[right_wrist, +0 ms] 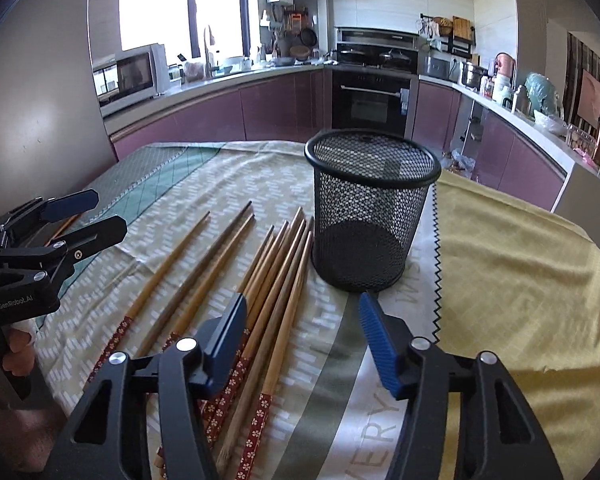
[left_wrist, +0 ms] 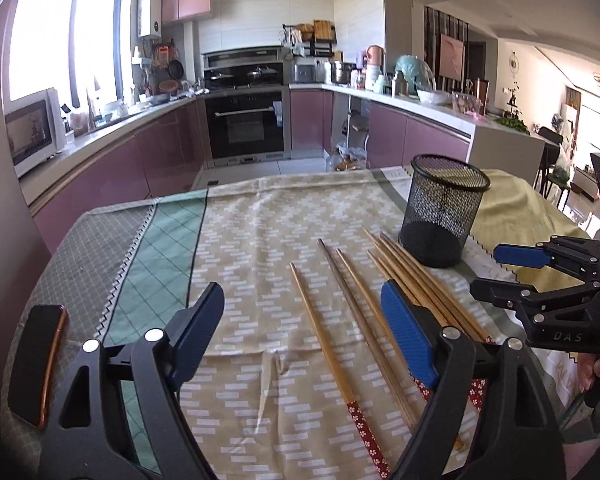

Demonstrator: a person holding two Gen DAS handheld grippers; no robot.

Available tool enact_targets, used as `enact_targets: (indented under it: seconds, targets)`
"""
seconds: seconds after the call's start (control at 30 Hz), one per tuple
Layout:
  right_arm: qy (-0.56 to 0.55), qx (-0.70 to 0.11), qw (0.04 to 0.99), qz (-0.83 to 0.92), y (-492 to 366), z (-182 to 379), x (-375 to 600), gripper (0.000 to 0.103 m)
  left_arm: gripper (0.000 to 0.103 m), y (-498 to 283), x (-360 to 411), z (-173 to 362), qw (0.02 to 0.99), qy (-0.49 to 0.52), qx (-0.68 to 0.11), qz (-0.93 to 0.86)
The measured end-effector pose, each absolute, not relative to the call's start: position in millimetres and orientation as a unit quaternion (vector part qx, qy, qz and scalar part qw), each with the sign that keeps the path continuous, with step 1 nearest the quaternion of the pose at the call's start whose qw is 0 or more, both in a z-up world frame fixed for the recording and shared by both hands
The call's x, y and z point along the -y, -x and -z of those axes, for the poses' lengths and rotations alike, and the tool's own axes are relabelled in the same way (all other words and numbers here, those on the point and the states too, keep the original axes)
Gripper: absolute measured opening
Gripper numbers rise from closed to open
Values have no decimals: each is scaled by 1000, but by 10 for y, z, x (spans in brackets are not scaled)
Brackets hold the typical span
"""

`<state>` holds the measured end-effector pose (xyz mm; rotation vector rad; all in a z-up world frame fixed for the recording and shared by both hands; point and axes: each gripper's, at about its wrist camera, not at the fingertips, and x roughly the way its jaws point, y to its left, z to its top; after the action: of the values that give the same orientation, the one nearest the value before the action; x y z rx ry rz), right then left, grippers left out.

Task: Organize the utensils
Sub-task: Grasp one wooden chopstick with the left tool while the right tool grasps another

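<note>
Chopsticks are lying flat on the cloth-covered surface, long axes running away from both grippers, thin tips pointing toward the mesh cup, red patterned ends nearest the cameras. A tight bundle is lying just beside the cup's base; three looser sticks are fanning off to the left.

The right gripper is hovering with fingers spread wide, nothing between them; its left finger is sitting over the bundle, so this hand looks the nearer one for a pick. The left gripper is also gaping wide and empty, straddling the loose sticks.

Sticks: slim, tapered bamboo or wood, smooth, likely to roll. Cup: black wire mesh, round, upright, empty, rolled rim. Cloth: woven and patterned, with some creases. A dark phone is lying at the left edge.
</note>
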<state>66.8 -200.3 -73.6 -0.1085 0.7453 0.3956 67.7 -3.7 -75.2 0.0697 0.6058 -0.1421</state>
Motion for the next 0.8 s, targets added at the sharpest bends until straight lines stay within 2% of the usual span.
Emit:
enact_targets:
  seconds: [0.07,0.2,0.27,0.4,0.47,0.7,0.8]
  targets:
    - [48,-380,904,-190,-738,803,2005,47,71,-770,72,850,944,-37,-319,77]
    - [42,-404,893,-195,-813,893,1970,39,66,-948,168,1037,928,-44,-360,87]
    - [43,-414,888,-196,-838,910,1956,36,59,-1000,185,1114,920,-47,-378,90]
    - [36,-427,881,-200,-879,930,1956,33,50,-1072,182,1215,906,-42,-408,101]
    - [43,-428,880,-200,-901,925,1936,31,45,-1120,186,1252,901,-41,-419,104]
    - [62,-433,876,-201,-1022,958,1822,27,36,-1261,228,1289,892,-43,-436,109]
    - [50,-435,875,-204,-1061,963,1834,19,27,-1320,235,1293,893,-40,-436,105]
